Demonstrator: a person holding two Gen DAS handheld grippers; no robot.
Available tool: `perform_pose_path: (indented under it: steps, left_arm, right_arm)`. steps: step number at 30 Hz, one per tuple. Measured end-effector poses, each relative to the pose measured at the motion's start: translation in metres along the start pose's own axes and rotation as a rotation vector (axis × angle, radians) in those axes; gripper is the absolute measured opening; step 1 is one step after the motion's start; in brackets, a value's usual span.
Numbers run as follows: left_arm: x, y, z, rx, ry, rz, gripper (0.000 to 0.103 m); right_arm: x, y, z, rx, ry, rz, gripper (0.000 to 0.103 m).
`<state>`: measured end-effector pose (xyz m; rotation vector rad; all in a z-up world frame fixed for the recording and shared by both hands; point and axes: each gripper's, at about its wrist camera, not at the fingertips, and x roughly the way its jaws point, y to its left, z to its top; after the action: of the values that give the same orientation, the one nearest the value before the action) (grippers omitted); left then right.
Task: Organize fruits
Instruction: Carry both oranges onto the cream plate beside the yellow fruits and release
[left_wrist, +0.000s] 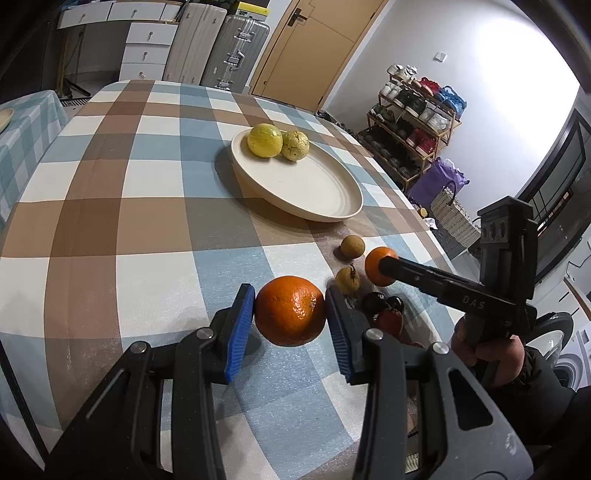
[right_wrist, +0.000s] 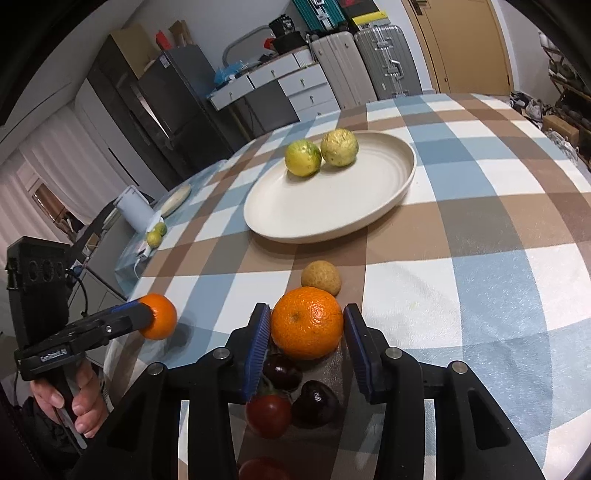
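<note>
Left wrist view has my left hand-held gripper (left_wrist: 290, 312) closed around a large orange (left_wrist: 290, 310), both blue pads pressed to its sides, with the fruit raised above the checked worktop (left_wrist: 110, 206) and casting a shadow beneath. From the same view I see my right hand-held gripper (left_wrist: 386, 267) reaching in from the right edge, its fingers clamped on a smaller orange (left_wrist: 378, 266). Right wrist view shows that second orange (right_wrist: 306, 323) sitting between the blue pads (right_wrist: 258, 343), the pads touching or very nearly touching its skin; I cannot tell from there whether it is clear of the cloth. A cream plate (right_wrist: 328, 210) lies toward the middle of the worktop and holds two yellow-green citrus fruits (right_wrist: 303, 157) side by side, touching, at its far rim. Between the plate and my grippers lie two small brown round fruits (left_wrist: 352, 247), one just beyond the right-held orange. Nearest the front edge, below the right gripper, sit several dark red cherries (right_wrist: 316, 402) and a small red tomato-like fruit (right_wrist: 267, 415), bunched close together.
</note>
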<state>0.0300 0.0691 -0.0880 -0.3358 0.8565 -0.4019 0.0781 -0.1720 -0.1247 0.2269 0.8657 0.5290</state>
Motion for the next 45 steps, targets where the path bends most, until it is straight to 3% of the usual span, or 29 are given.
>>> perform_pose_path:
  steps: [10,21,33,45]
  left_arm:
    - [0.009,-0.011,0.022,0.031,0.003,0.021,0.037]
    - [0.041,-0.011,0.09,0.052,-0.037,0.057,0.037]
    - [0.1,0.013,0.159,0.03,-0.025,0.076,0.037]
    - [0.142,0.038,0.182,0.02,0.009,0.055,0.037]
  right_arm:
    - [-0.017,-0.002,0.005,0.002,-0.054,0.053,0.042]
    - [-0.02,-0.002,0.046,-0.057,-0.091,0.089,0.042]
    - [0.025,-0.016,0.117,-0.057,-0.05,0.092,0.042]
    - [0.091,-0.009,0.147,-0.092,0.062,0.11,0.042]
